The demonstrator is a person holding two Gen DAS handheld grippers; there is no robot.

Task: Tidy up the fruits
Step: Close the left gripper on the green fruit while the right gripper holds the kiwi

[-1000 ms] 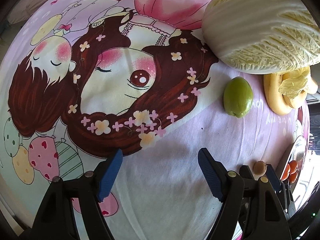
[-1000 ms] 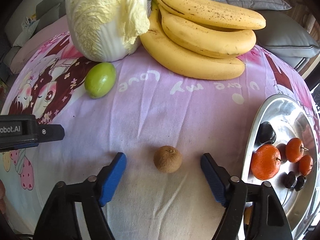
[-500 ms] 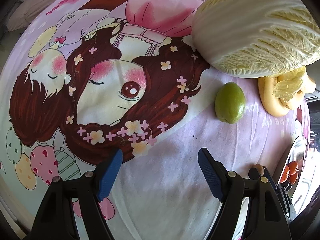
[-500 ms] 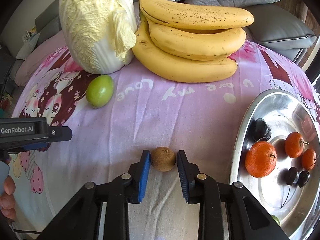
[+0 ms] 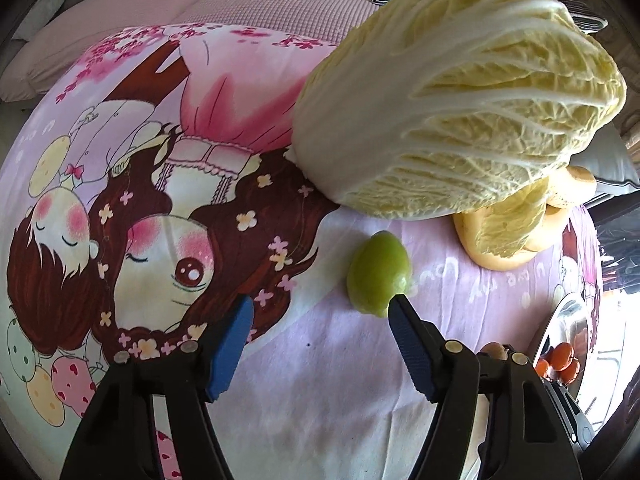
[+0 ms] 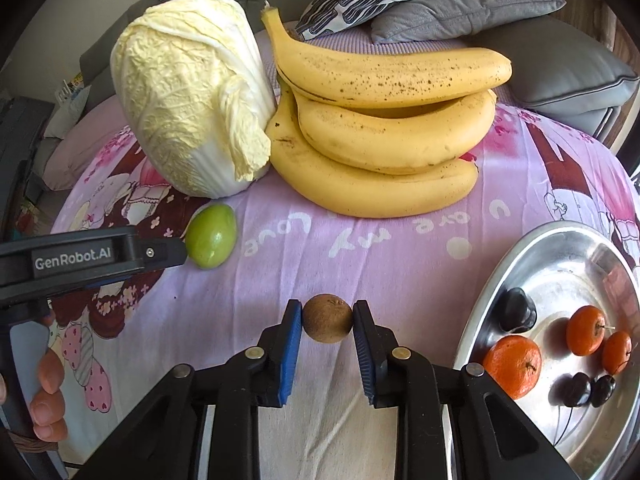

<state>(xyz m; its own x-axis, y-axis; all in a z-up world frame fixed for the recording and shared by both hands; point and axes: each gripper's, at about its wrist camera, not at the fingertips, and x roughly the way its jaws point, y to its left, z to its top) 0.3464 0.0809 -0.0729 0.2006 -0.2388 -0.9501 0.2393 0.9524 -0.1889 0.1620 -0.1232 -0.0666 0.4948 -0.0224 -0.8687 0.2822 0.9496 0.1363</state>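
My right gripper [image 6: 327, 320] is shut on a small round brown fruit [image 6: 328, 319] and holds it just above the pink cartoon cloth. A steel tray [image 6: 560, 256] at the right holds three oranges [image 6: 513, 365] and dark plums [image 6: 519, 309]. A green fruit [image 6: 211, 235] lies on the cloth; in the left wrist view it [image 5: 378, 272] sits just ahead of my open, empty left gripper [image 5: 320, 314], by its right fingertip. A bunch of bananas [image 6: 384, 128] lies at the back.
A large napa cabbage [image 6: 188, 88] stands at the back left against the bananas; it [image 5: 460, 92] fills the upper right of the left wrist view. Grey and patterned cushions [image 6: 460, 4] lie behind the table. The left gripper's body [image 6: 80, 258] reaches in from the left.
My right gripper closed on the brown fruit and lifted it slightly. My left gripper moved forward toward the green fruit, staying open.
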